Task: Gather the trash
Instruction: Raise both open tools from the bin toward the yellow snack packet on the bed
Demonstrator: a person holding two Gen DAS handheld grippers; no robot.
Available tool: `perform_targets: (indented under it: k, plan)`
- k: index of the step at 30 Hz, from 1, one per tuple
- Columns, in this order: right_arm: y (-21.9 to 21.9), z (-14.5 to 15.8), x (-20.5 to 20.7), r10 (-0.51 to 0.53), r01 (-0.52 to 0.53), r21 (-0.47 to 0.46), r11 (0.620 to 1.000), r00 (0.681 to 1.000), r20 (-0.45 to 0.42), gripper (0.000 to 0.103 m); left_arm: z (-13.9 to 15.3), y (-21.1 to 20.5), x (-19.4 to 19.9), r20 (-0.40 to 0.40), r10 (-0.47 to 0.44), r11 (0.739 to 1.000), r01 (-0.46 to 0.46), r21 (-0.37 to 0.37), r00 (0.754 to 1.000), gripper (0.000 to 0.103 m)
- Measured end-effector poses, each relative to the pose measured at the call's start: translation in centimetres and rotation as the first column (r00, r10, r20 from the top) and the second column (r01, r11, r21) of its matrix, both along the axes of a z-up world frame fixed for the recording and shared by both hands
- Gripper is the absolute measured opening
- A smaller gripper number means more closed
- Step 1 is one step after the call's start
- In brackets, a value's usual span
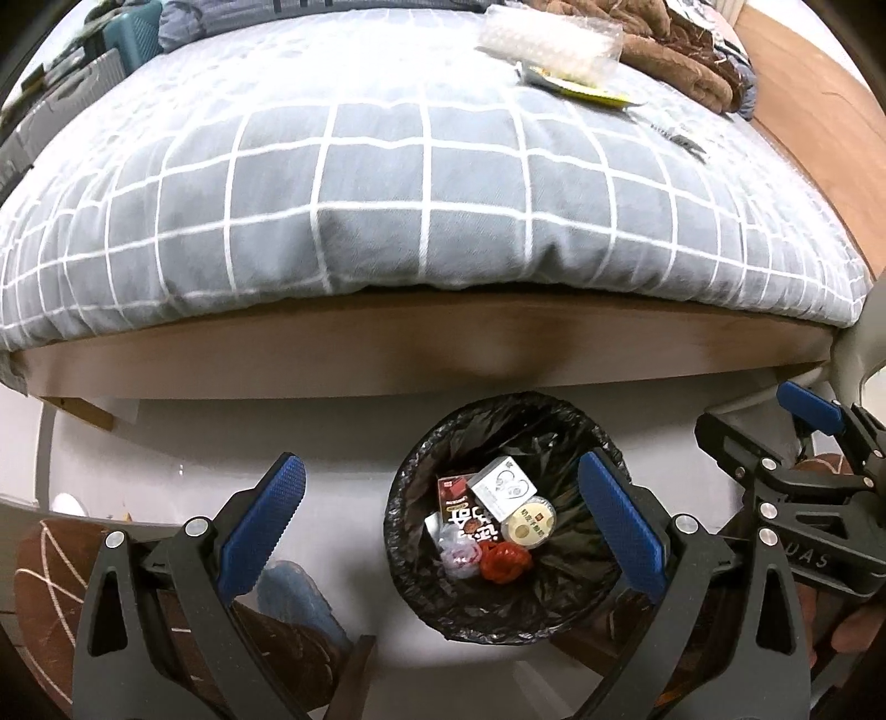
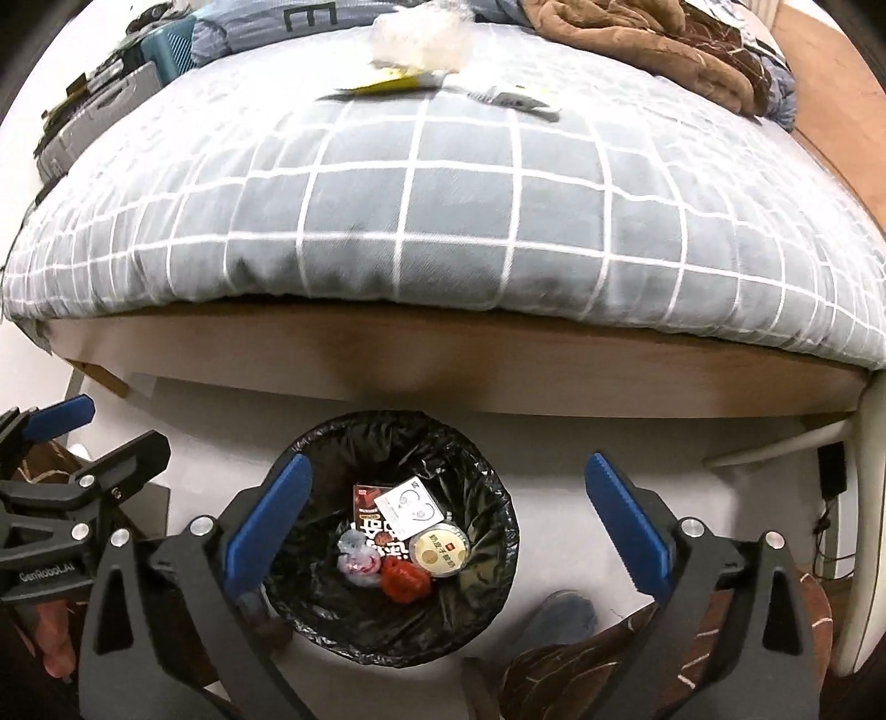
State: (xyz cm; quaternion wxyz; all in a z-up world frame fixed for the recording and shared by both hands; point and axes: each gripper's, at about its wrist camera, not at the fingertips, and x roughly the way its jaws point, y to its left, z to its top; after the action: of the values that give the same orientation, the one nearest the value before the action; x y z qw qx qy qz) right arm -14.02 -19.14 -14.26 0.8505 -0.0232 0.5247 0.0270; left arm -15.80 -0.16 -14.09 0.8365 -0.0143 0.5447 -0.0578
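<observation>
A round bin with a black liner (image 1: 565, 426) stands on the floor by the bed; it also shows in the right wrist view (image 2: 326, 437). Inside lie a dark red packet (image 1: 459, 498), a white box (image 1: 501, 484), a round lidded cup (image 1: 531, 523), a red crumpled piece (image 1: 501, 562) and a pale wad (image 1: 459, 554). On the far bed lie a clear bubble-wrap bag (image 1: 548, 39), a yellow wrapper (image 1: 587, 91) and a silvery wrapper (image 2: 515, 99). My left gripper (image 1: 443, 515) is open and empty above the bin's left side. My right gripper (image 2: 448, 509) is open and empty above the bin's right side.
The bed has a grey checked duvet (image 1: 387, 183) and a wooden frame (image 1: 332, 354). A brown blanket (image 1: 681, 50) is heaped at the far right. A brown patterned rug (image 2: 609, 664) and a blue slipper (image 1: 299, 598) lie on the floor. A white leg (image 2: 869, 498) stands right.
</observation>
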Motion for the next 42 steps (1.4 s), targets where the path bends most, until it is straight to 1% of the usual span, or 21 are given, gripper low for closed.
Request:
perform_targets:
  k: [6, 12, 17, 22, 31, 36, 39, 42]
  plan:
    - [-1.1, 2.0, 0.2, -0.029, 0.029, -0.015, 0.999, 0.998, 0.049, 0.095, 2.2, -0.7, 0.3, 0.032, -0.009, 1.0, 0.009, -0.006, 0.999, 0.097]
    - [-2.5, 4.7, 0.8, -0.056, 0.057, -0.005, 0.998, 0.994, 0.097, 0.095, 4.6, -1.3, 1.2, 0.067, -0.015, 1.0, 0.016, -0.013, 0.998, 0.097]
    - [-3.0, 6.4, 1.7, -0.04, 0.04, 0.002, 0.999, 0.992, 0.123, 0.095, 6.7, -1.7, 2.4, 0.105, -0.017, 1.0, 0.018, -0.014, 0.994, 0.097]
    - [-2.9, 8.1, 3.1, -0.018, 0.02, -0.013, 1.0, 0.988, 0.151, 0.095, 8.7, -1.5, 3.8, 0.139, -0.008, 1.0, 0.011, -0.015, 0.99, 0.097]
    - [-2.5, 11.6, 6.5, 0.01, -0.002, -0.04, 0.999, 0.978, 0.207, 0.095, 11.8, -2.0, 7.7, 0.193, -0.006, 1.0, 0.008, -0.012, 0.981, 0.097]
    - [-3.7, 12.9, 8.0, 0.003, 0.011, -0.06, 0.998, 0.974, 0.225, 0.095, 12.0, -3.2, 11.1, 0.186, -0.009, 0.999, 0.015, -0.031, 0.982, 0.097]
    - [-4.8, 13.3, 9.0, -0.012, 0.027, -0.064, 0.998, 0.973, 0.232, 0.095, 11.3, -4.5, 13.5, 0.168, -0.018, 0.999, 0.024, -0.034, 0.986, 0.097]
    - [-6.1, 13.4, 10.1, -0.036, 0.049, -0.047, 0.998, 0.971, 0.234, 0.095, 10.3, -5.6, 15.7, 0.147, -0.029, 0.999, 0.034, -0.033, 0.989, 0.097]
